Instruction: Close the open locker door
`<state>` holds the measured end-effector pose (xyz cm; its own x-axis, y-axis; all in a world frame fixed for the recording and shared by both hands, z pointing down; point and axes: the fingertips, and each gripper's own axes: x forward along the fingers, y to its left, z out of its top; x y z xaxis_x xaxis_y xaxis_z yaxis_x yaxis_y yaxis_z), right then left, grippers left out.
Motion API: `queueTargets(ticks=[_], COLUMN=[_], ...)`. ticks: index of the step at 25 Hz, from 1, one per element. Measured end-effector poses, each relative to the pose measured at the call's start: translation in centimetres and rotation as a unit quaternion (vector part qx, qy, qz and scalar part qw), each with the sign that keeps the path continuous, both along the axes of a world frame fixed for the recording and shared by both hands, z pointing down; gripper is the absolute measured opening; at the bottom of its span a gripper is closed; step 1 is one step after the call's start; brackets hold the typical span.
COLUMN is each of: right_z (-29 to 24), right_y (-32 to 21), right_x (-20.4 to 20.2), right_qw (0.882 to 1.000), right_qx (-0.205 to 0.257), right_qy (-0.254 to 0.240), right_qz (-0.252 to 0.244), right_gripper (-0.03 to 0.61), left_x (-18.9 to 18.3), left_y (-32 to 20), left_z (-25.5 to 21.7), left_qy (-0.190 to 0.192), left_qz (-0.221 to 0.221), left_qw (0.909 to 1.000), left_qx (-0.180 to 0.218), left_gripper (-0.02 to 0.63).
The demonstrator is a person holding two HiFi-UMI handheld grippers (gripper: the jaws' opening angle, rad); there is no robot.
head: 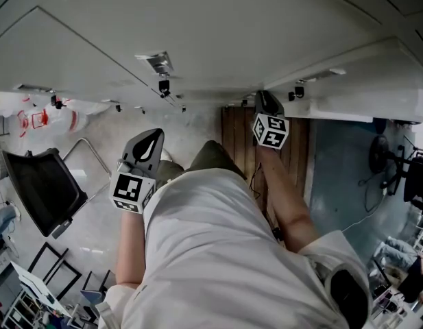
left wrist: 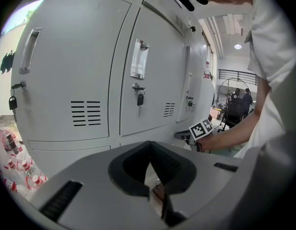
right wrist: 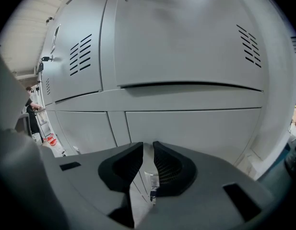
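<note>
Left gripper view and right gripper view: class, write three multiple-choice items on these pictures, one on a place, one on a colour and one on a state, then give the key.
1. Where does the key hang?
A. from the lock under a door handle
B. on the floor
C. on a wall hook

2. What colour are the locker doors?
A. red
B. light grey
C. green

3. How do the right gripper's jaws stand?
A. clamped on a key
B. slightly apart, gripping nothing
C. wrapped round a handle

Key: 1 A, the key dangles below the handle. 2 B, every door is pale grey. 3 B, a narrow gap shows the locker beyond.
</note>
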<state>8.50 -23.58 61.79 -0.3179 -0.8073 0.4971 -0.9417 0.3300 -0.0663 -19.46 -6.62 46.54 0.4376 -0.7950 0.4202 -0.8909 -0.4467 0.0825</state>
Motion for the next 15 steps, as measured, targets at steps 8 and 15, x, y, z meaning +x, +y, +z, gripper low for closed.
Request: queueTargets(ticks=[8,15], right_z=[-0.2,-1.4], right_y=[0.4,2.6], right_x=[-0.1,-0.6], right_qw=[1.000,1.000], right_qx=[-0.003,-0.004], right_qy=[-0.002,-0.018], right_qz=[-0.002,0.001], right_gripper=[0.078,0.077], left_x=[-0.5,0.0], left_y=[0.3,-0.1], left_z=[0.1,-0.1], left_qy=[0.002,0.010], left_qz=[-0.001,0.027], left_qw=[1.0000,0.9996], left_qx=[-0.001,0.000], left_gripper=[0.003,0.003])
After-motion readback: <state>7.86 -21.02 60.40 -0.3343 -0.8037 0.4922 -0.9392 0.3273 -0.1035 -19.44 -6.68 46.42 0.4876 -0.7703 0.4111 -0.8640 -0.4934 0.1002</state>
